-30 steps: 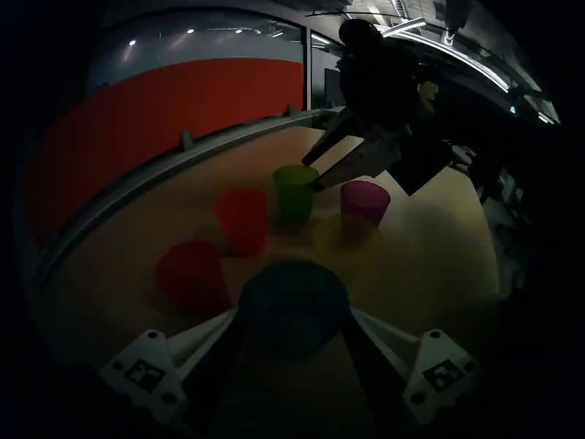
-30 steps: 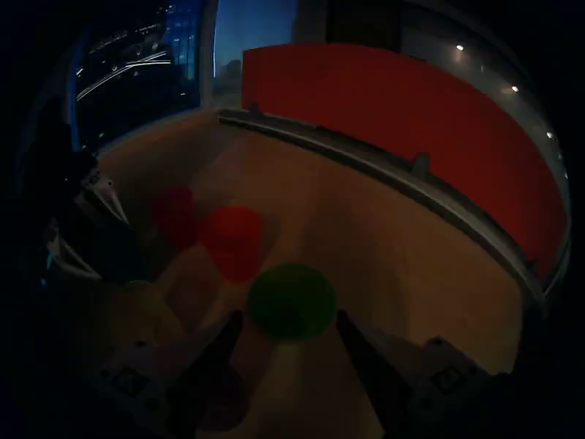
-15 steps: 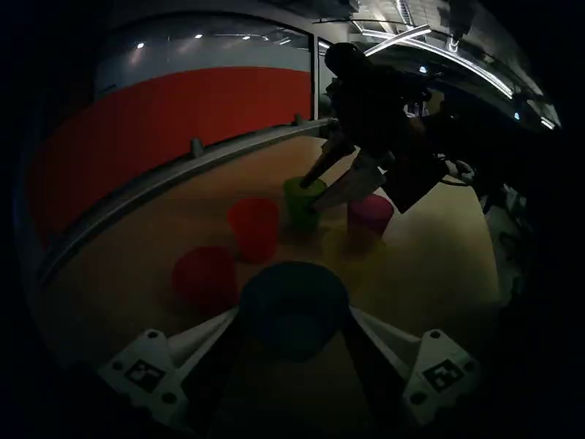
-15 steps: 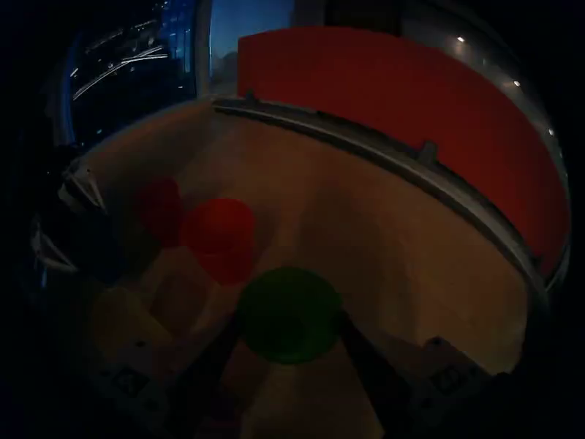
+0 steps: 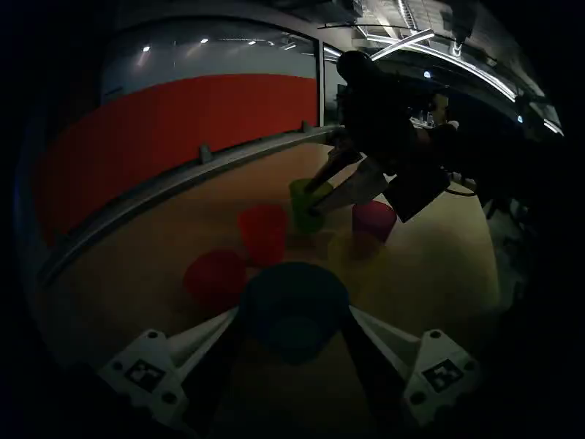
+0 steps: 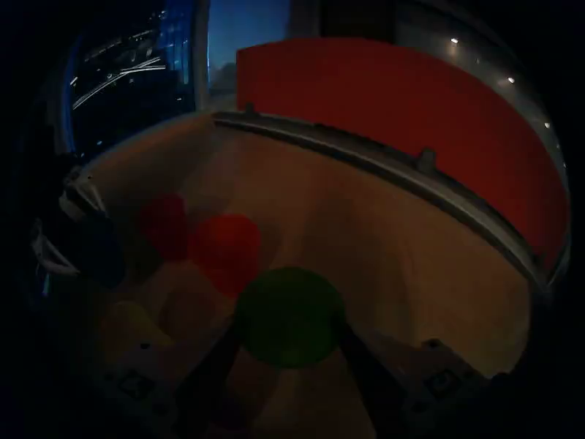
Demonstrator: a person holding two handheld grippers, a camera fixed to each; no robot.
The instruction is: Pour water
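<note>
Jaws of left gripper [image 5: 295, 316] grasp a dark-blue round plastic cup [image 5: 295, 298]; right gripper [image 6: 287, 331] jaws grasp a green round plastic cup [image 6: 289, 311]. Align rims closely, then tilt slowly.

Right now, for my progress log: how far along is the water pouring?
Done: the left gripper grips the blue cup and the right gripper grips the green cup. In hand: both cups are held about upright. Left: the pour itself; no cup is tipped over another, and whether any holds water is too dark to tell.
</note>
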